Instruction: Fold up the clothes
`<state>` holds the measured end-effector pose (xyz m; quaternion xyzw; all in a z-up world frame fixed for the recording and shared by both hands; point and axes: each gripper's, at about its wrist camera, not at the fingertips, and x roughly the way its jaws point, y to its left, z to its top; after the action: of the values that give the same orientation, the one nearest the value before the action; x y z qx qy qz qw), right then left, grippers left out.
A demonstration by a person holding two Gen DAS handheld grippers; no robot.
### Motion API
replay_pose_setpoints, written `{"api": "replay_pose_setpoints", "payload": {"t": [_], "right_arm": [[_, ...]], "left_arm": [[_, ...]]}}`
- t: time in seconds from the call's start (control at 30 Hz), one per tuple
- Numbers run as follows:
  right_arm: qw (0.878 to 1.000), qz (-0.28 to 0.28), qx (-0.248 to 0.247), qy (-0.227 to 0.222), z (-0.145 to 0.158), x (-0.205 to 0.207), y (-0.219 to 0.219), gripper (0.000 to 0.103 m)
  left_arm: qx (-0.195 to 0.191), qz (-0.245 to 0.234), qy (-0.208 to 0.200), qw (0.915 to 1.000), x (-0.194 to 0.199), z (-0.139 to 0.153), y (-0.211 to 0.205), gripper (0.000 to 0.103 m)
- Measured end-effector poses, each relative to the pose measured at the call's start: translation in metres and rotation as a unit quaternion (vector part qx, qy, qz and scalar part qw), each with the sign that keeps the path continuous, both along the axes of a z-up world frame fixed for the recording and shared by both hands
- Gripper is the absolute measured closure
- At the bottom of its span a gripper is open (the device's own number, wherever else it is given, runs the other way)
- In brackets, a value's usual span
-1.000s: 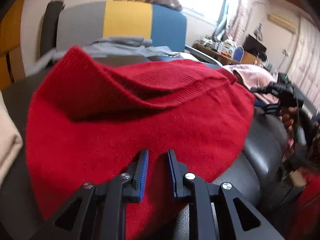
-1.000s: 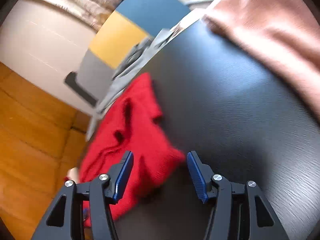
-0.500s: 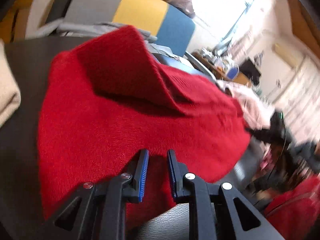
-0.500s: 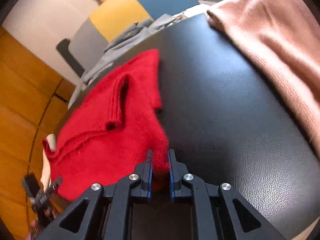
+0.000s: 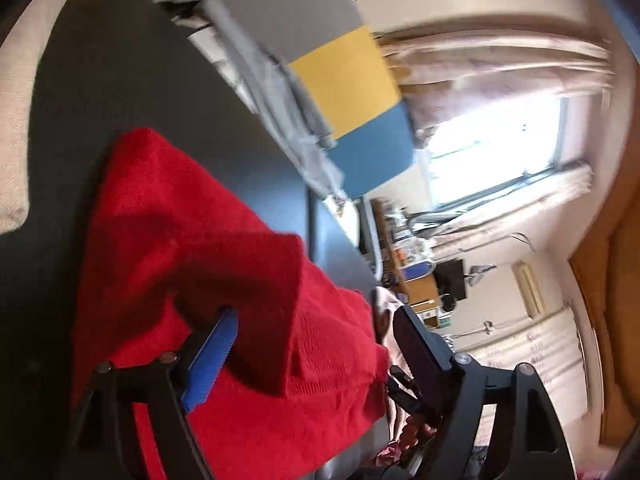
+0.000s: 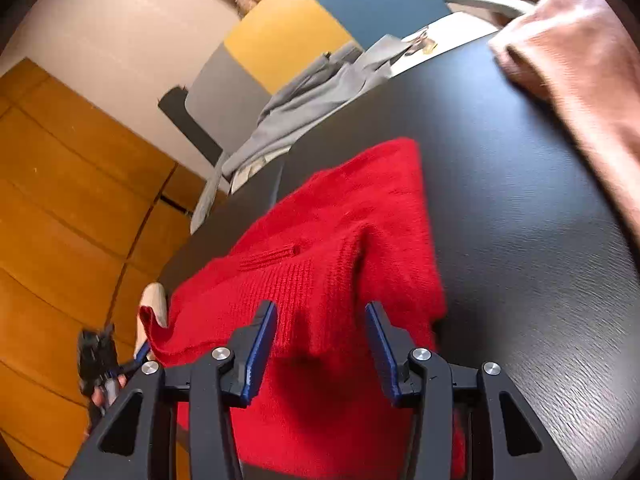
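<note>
A red knit sweater [image 6: 340, 216] lies part-folded on the dark table [image 6: 520, 240]. My right gripper [image 6: 320, 348] hovers over its near ribbed edge. Its jaws are opening, and the ribbed fabric bulges up between the blue pads without being pinched. In the left wrist view the sweater [image 5: 180, 220] shows a flap doubled over. My left gripper [image 5: 316, 356] is rolled to one side with its jaws opening wide. Red cloth lies between the fingers, loose from both pads. The left gripper [image 6: 100, 360] also shows small at the sweater's far corner.
A pink garment [image 6: 580, 80] lies on the table to the right and a beige one [image 5: 16, 120] to the left. A grey garment [image 6: 320, 96] hangs over a grey, yellow and blue chair [image 6: 288, 28] behind the table. Wooden panels [image 6: 60, 200] line the wall.
My left gripper rolled hard, moved along the sweater and opened wide, letting go of the cloth. My right gripper pinched the sweater's edge half a second ago, lifted slightly and has now opened.
</note>
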<state>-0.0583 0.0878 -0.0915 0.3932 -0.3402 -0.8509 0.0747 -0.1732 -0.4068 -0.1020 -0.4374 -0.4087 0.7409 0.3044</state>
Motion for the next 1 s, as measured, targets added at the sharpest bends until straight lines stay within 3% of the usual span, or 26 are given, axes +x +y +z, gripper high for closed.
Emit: {"api": "replay_pose_setpoints", "payload": {"t": [0.07, 0.13, 0.17, 0.23, 0.27, 0.33, 0.37, 0.47, 0.57, 0.63, 0.67, 0.7, 0.73, 0.8, 1.0], "right_arm": [[1.000, 0.010, 0.005, -0.011, -0.005, -0.004, -0.003, 0.056], [0.999, 0.024, 0.016, -0.018, -0.010, -0.008, -0.006, 0.067], [0.999, 0.032, 0.024, -0.021, -0.012, -0.009, -0.007, 0.080], [0.998, 0.045, 0.033, -0.026, -0.014, -0.016, -0.009, 0.087], [0.998, 0.050, 0.033, -0.027, -0.014, -0.019, -0.009, 0.088], [0.998, 0.052, 0.020, -0.022, -0.012, -0.019, -0.004, 0.090], [0.999, 0.047, 0.007, -0.017, -0.010, -0.020, 0.001, 0.091], [0.999, 0.006, -0.033, 0.013, -0.006, -0.030, 0.021, 0.092], [0.998, -0.030, -0.046, 0.024, -0.009, -0.034, 0.035, 0.092], [0.998, -0.039, -0.045, 0.023, -0.010, -0.039, 0.032, 0.086], [0.998, -0.042, -0.042, 0.026, -0.009, -0.039, 0.030, 0.080], [0.997, -0.048, -0.043, 0.031, -0.007, -0.036, 0.029, 0.060], [0.997, -0.055, -0.045, 0.036, -0.005, -0.033, 0.029, 0.051], [0.994, -0.076, -0.051, 0.052, -0.002, -0.024, 0.033, 0.045], [0.998, -0.033, -0.006, 0.049, 0.005, -0.024, 0.006, 0.045]], "left_arm": [[-0.032, -0.001, -0.033, 0.9990, -0.014, -0.001, 0.003, 0.021], [-0.067, -0.002, -0.068, 0.9955, -0.027, -0.010, 0.009, 0.024], [-0.086, 0.002, -0.085, 0.9927, -0.032, -0.015, 0.011, 0.026], [-0.107, 0.009, -0.112, 0.9879, -0.041, -0.023, 0.013, 0.043], [-0.098, 0.014, -0.117, 0.9882, -0.043, -0.026, 0.010, 0.047], [-0.082, 0.032, -0.112, 0.9898, -0.045, -0.028, 0.001, 0.075], [-0.076, 0.044, -0.102, 0.9909, -0.046, -0.027, -0.003, 0.079], [-0.099, 0.108, -0.051, 0.9880, -0.040, -0.023, -0.022, 0.078], [-0.113, 0.114, -0.014, 0.9869, -0.030, -0.019, -0.029, 0.073], [-0.128, 0.105, 0.024, 0.9858, -0.022, -0.009, -0.029, 0.066], [-0.145, 0.104, 0.052, 0.9826, -0.018, -0.002, -0.029, 0.065], [-0.162, 0.102, 0.077, 0.9786, -0.016, 0.006, -0.025, 0.060], [-0.178, 0.099, 0.102, 0.9737, -0.014, 0.013, -0.020, 0.051], [-0.225, 0.084, 0.143, 0.9601, -0.014, 0.022, -0.013, 0.044], [-0.291, 0.029, 0.137, 0.9465, -0.030, 0.006, 0.007, 0.044]]}}
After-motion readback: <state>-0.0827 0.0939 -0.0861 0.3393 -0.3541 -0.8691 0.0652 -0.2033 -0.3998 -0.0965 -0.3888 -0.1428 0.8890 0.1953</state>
